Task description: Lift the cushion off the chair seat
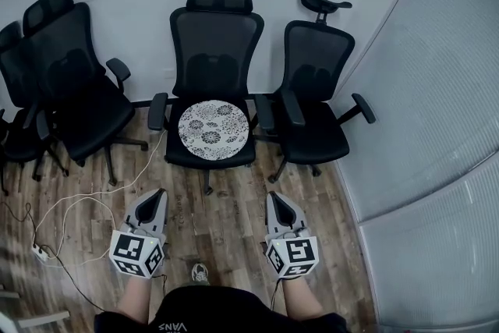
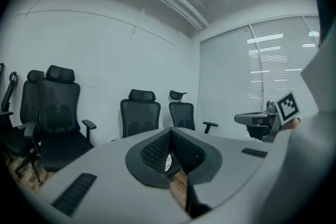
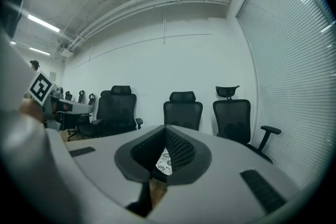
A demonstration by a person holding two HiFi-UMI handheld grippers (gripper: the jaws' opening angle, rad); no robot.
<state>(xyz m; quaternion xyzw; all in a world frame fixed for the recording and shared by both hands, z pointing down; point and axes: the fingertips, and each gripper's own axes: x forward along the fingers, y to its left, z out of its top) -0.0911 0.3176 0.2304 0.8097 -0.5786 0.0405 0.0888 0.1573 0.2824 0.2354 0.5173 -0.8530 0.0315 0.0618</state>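
Observation:
A round white cushion with a dark flower pattern (image 1: 214, 129) lies flat on the seat of the middle black office chair (image 1: 216, 35). My left gripper (image 1: 157, 198) hovers over the wooden floor in front of that chair, shut and empty, its tip well short of the seat. To its right, my right gripper (image 1: 274, 200) is likewise shut with nothing in it, at about the same distance. A sliver of the cushion (image 3: 164, 162) shows through the right gripper's closed jaws, and a smaller sliver (image 2: 167, 161) through the left's. The left gripper view shows the right gripper's marker cube (image 2: 287, 106).
A black chair (image 1: 316, 93) stands close on the right of the cushion chair, two more (image 1: 78, 82) on the left. White cables (image 1: 74, 207) and a power strip (image 1: 40, 252) lie on the floor at left. A blind-covered glass wall (image 1: 437, 129) runs along the right.

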